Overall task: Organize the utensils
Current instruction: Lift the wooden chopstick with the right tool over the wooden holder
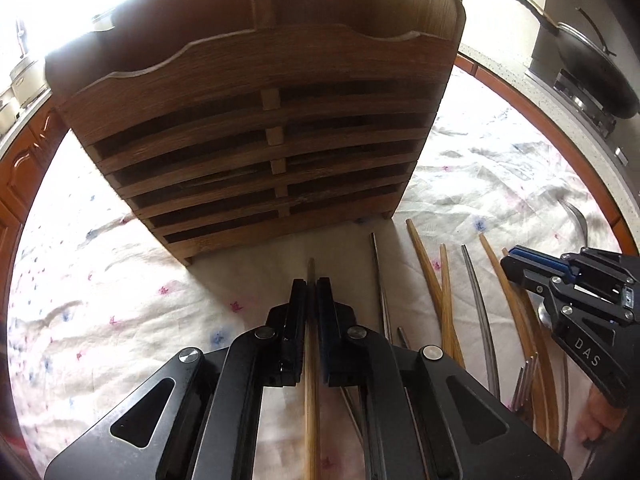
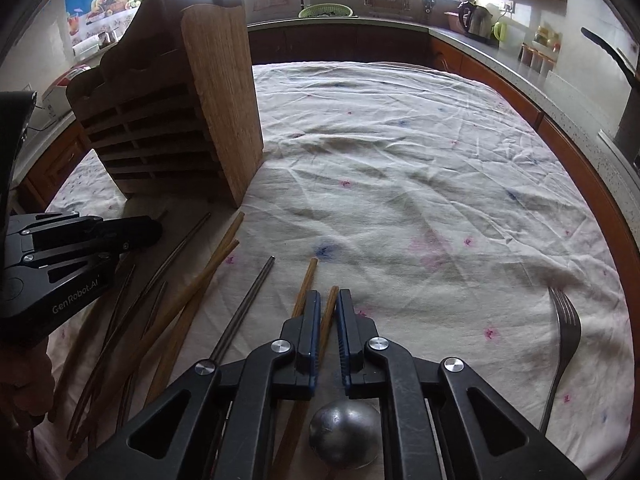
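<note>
The wooden chopstick [image 1: 311, 380] in the left tongs [image 1: 311, 292] runs off the bottom edge. The spoon [image 2: 345, 432] hides its handle under the right tongs [image 2: 329, 300]. The rack [image 1: 256, 128] top is cut off, and its slots are too dark to see inside

Wok [image 1: 592, 68] on stove; kettle [image 2: 476, 20] on counter.

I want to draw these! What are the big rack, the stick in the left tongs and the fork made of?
The rack looks like brown wood: grain lines run along its slats, matte finish. The stick clamped in the left tongs looks like wood or bamboo: tan, streaky grain. The fork looks like metal: grey and shiny.
</note>
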Demonstrator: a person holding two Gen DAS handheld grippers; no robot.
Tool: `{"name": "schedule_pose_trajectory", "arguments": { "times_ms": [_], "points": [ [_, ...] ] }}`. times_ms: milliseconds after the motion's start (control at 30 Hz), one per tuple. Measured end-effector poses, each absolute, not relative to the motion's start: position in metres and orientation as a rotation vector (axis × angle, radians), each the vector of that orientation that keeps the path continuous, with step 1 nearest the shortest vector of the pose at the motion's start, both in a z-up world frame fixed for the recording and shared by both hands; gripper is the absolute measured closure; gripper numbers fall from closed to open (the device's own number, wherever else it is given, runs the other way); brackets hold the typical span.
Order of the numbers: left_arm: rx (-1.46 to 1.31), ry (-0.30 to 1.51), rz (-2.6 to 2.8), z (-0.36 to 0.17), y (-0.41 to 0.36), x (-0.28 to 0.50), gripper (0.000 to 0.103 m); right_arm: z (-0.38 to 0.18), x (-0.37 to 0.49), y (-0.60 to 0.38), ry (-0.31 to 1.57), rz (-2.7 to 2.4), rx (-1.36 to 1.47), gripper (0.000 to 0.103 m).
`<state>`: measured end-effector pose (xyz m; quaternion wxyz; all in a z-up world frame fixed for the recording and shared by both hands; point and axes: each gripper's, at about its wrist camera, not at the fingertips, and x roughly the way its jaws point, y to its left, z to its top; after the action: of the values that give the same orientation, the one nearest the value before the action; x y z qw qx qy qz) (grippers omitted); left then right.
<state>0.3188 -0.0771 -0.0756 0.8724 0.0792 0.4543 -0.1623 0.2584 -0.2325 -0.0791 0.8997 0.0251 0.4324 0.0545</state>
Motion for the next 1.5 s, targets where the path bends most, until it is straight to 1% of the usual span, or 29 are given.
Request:
{"name": "schedule_pose_trajectory", "arguments": {
  "times_ms": [200, 367, 733, 1167, 1500],
  "points": [
    [0.064, 0.880, -0.365, -0.043, -0.045, 0.289, 0.099, -0.050, 0.240, -0.238, 0.820, 0.203, 0.207, 0.098],
    [-0.017, 0.811, -0.383, -0.012, -0.023, 0.256, 0.099, -0.017, 0.223, -0.231, 0.745, 0.248, 0.222, 0.098],
    [-0.088, 0.674, -0.381, 0.051, 0.019, 0.199, 0.099, 0.048, 0.186, -0.227, 0.588, 0.300, 0.230, 0.098],
    [-0.130, 0.567, -0.358, 0.083, 0.042, 0.170, 0.099, 0.081, 0.160, -0.229, 0.473, 0.304, 0.226, 0.098],
    [-0.159, 0.517, -0.331, 0.097, 0.048, 0.175, 0.099, 0.095, 0.161, -0.232, 0.415, 0.302, 0.242, 0.098]
  ]
}}
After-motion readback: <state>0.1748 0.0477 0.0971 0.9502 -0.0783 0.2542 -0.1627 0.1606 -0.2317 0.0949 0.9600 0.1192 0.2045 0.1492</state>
